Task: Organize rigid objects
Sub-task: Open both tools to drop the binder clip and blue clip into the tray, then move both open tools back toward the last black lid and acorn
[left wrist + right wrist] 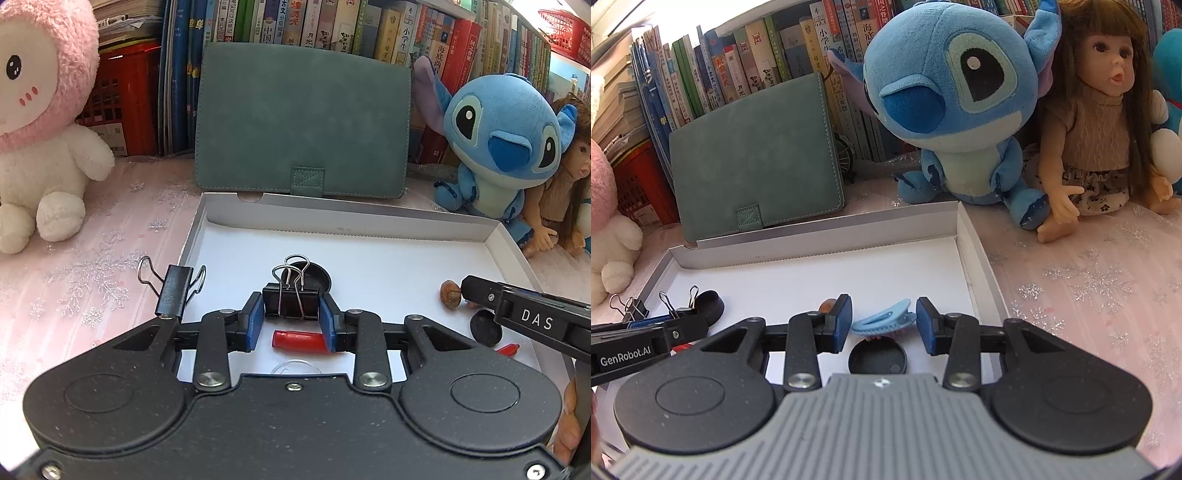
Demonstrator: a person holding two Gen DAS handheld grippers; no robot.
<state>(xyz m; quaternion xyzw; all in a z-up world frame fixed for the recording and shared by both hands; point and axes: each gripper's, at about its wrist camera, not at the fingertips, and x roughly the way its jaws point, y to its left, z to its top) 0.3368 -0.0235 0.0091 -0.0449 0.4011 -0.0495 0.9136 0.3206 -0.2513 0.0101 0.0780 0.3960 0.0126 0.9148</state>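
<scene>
My left gripper (291,314) is shut on a black binder clip (291,300) and holds it over the white box lid (369,218). A second black binder clip (173,290) sits at the lid's left edge. Below the left gripper lie a red tube (299,340) and a black round cap (314,277). My right gripper (884,325) is open, its pads on either side of a light blue hair clip (882,318) without clear contact, above a black round disc (878,356). A brown nut (450,292) lies near the right gripper's tip.
A green notebook (303,122) leans on the row of books behind the lid. A pink and white plush (40,122) stands at left, a blue plush (506,144) and a doll (1100,122) at right. The pink snowflake tablecloth (1089,288) surrounds the lid.
</scene>
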